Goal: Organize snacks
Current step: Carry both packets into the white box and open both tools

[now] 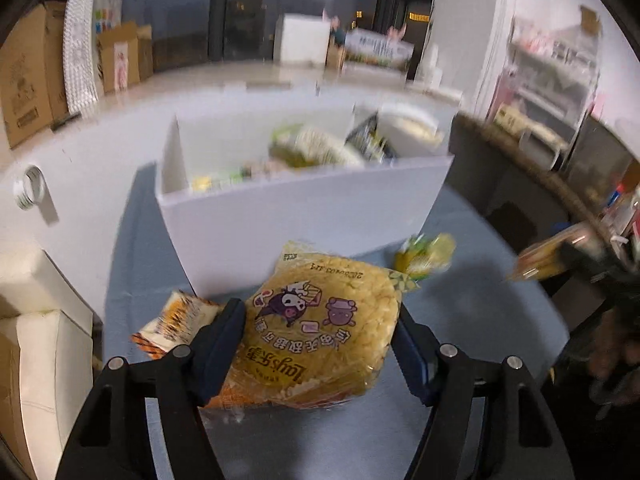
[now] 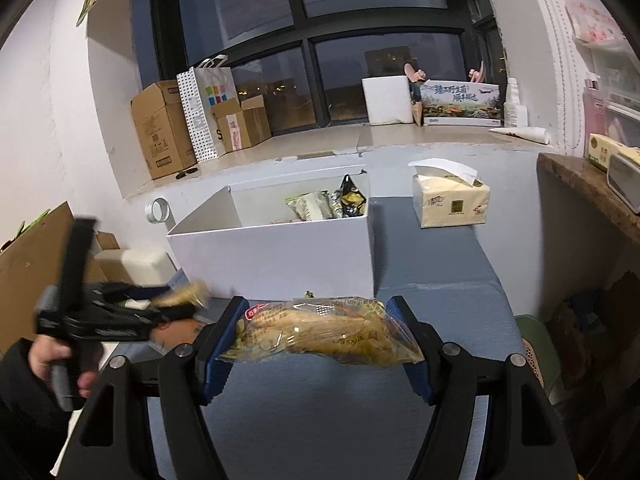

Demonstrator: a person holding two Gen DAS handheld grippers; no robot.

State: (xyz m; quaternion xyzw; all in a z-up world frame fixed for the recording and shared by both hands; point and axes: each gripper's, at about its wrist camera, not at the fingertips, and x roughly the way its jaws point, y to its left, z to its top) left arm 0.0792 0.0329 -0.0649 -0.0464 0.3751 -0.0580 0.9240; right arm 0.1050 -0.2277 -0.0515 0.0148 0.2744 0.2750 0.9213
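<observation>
Nearest, the left gripper (image 1: pixel 320 344) pinches a yellow chip bag (image 1: pixel 320 332) between its fingers; the right gripper (image 2: pixel 316 344) clamps a clear snack pack (image 2: pixel 332 330) (both lifted off the worktop (image 2: pixel 432 272)). Next, I judge: carry each forward into the white box (image 2: pixel 276 256).

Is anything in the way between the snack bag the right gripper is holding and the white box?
Nothing visible. The right gripper holds the clear snack bag just before the white box, whose top is open. Only bare grey tabletop lies between.
</observation>
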